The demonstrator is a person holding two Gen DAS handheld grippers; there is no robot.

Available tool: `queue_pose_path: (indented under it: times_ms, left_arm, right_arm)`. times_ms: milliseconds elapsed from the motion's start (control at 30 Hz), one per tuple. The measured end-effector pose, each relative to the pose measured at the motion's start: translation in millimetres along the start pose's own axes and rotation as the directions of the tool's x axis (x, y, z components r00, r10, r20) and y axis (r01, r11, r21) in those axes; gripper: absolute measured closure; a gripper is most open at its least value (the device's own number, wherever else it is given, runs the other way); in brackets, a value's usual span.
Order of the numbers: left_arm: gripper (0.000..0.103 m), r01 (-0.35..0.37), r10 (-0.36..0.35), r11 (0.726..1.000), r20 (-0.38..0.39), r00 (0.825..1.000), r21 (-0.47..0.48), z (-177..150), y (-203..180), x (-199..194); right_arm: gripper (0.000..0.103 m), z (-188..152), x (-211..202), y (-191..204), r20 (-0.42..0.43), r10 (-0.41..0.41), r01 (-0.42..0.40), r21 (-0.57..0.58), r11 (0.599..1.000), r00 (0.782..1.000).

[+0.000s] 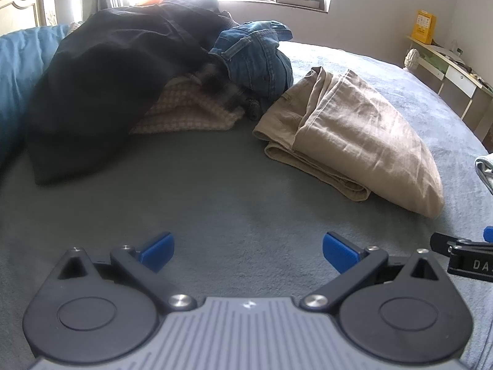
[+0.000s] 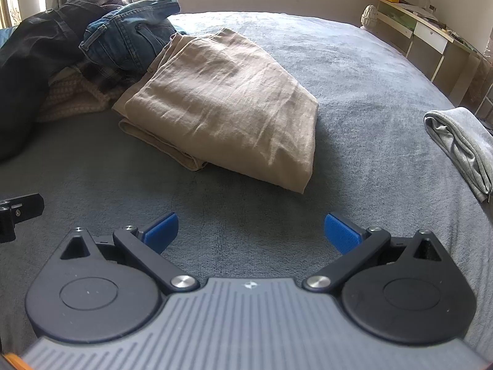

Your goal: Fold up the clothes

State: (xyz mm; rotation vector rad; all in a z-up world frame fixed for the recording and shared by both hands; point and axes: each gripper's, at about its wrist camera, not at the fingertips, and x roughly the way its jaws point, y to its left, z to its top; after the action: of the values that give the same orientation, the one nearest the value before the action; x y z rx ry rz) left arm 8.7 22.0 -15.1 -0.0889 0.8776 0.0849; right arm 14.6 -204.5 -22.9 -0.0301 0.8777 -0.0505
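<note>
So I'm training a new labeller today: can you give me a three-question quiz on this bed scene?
1. True or false: the left claw is shut on cloth.
2. Which garment looks folded: A) blue jeans B) tan trousers C) black garment?
3. Fill in: a grey folded cloth lies to the ___ of the right claw.

Key: 1 false; 2 B; 3 right.

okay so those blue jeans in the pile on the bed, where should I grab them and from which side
Probably by the waistband, which rides up as a firm raised edge on top of the blue jeans. Come down from above and from the front with the open left gripper, since dark clothes crowd the left and folded tan trousers the right.
</note>
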Motion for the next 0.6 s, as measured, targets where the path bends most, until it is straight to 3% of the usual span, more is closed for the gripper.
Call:
queue_pose_path:
  times_ms: [600]
  left_arm:
    - [0.0, -0.006, 0.006, 1.0, 0.002, 1.0, 0.015, -0.1, 1.1, -1.6]
  right_arm:
    - [0.001, -0.2, -1.2, -0.6, -0.002, -0.003, 0.003, 0.003, 1.0, 1.0]
